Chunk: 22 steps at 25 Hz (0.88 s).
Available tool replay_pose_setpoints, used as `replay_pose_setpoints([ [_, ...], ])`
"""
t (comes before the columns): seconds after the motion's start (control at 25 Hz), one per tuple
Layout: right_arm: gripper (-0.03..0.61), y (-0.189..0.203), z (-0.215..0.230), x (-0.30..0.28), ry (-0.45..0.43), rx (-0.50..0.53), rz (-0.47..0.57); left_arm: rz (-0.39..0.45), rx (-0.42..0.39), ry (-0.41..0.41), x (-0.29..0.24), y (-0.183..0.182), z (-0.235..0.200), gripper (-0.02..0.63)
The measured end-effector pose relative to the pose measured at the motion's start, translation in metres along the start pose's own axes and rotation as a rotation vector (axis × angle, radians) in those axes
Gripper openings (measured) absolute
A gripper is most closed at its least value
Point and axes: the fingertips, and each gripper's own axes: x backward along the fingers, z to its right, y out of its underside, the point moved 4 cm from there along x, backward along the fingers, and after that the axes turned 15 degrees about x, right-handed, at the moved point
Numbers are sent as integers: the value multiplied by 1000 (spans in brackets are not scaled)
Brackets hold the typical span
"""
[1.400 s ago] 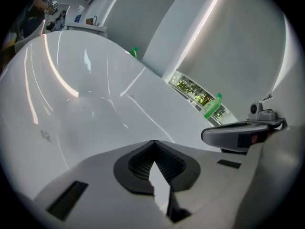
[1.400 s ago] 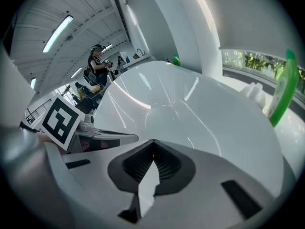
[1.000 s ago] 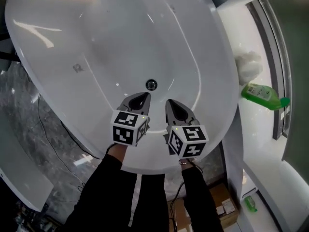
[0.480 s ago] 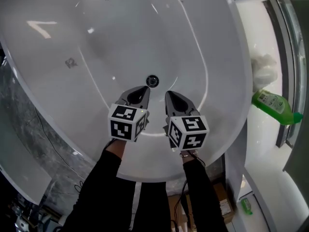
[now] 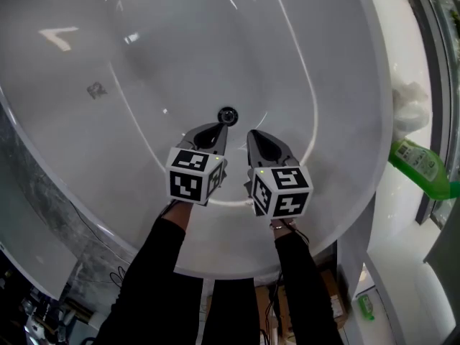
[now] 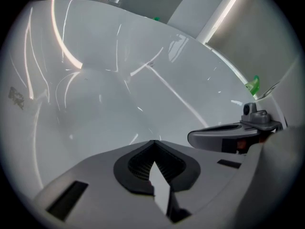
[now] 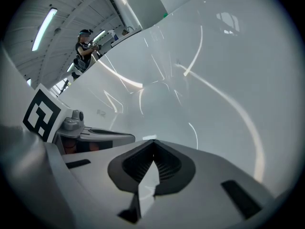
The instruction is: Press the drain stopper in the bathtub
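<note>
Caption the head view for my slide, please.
Left gripper and right gripper, both shut, near the drain stopper in the bathtub.

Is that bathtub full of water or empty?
Empty: the bathtub shows a bare white floor around the drain stopper and no waterline on its walls.

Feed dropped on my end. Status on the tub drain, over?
Shut, empty: left gripper, right gripper, side by side over white bathtub. Just ahead of left tip: round dark metal drain stopper. Path clear.

Drain stopper (image 5: 227, 113) in bathtub (image 5: 144, 42), bottle (image 5: 420, 162) to right
</note>
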Motion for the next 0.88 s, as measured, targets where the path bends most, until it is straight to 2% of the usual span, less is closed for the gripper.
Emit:
replay_pose_setpoints([
  [0.36, 2, 18, 7, -25, -43, -3, -53, -25, 38, -37, -25, 13, -16, 8],
  [0.88, 2, 19, 14, -59, -63, 18, -96, -49, 99, -63, -62, 20, -47, 8],
])
